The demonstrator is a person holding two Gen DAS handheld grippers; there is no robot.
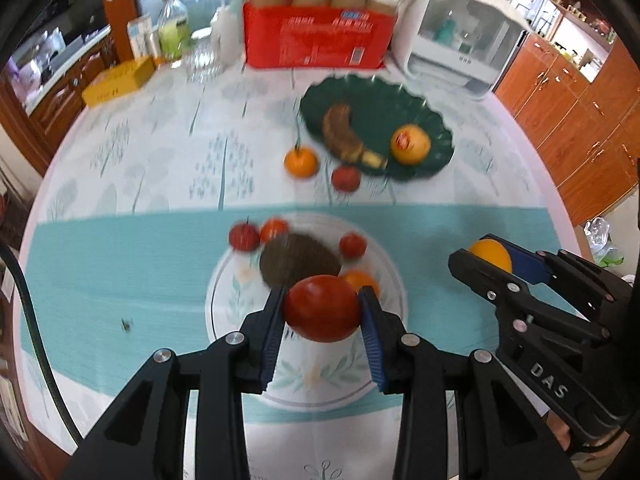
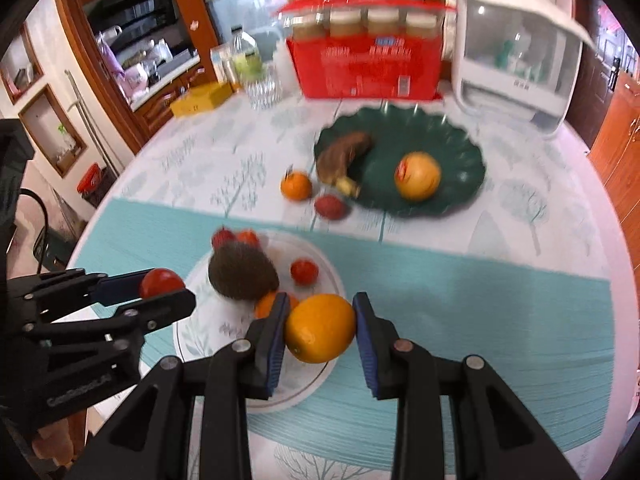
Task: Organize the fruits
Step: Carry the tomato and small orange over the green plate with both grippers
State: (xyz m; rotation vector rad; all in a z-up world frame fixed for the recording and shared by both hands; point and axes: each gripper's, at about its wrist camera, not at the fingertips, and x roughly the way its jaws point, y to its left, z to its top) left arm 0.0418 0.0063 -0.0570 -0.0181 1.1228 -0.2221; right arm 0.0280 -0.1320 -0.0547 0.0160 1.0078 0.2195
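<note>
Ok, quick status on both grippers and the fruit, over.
Left gripper shut on red tomato. Right gripper shut on orange. Both above white plate. Green plate path clear.

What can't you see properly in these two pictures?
- Red box lettering: too blurred to read in both views.
- Orange fruit on the white plate: mostly hidden behind the tomato in the left wrist view.
- Brown banana's tip: smeared by blur in the right wrist view.
- Person holding the tools: out of frame.
</note>
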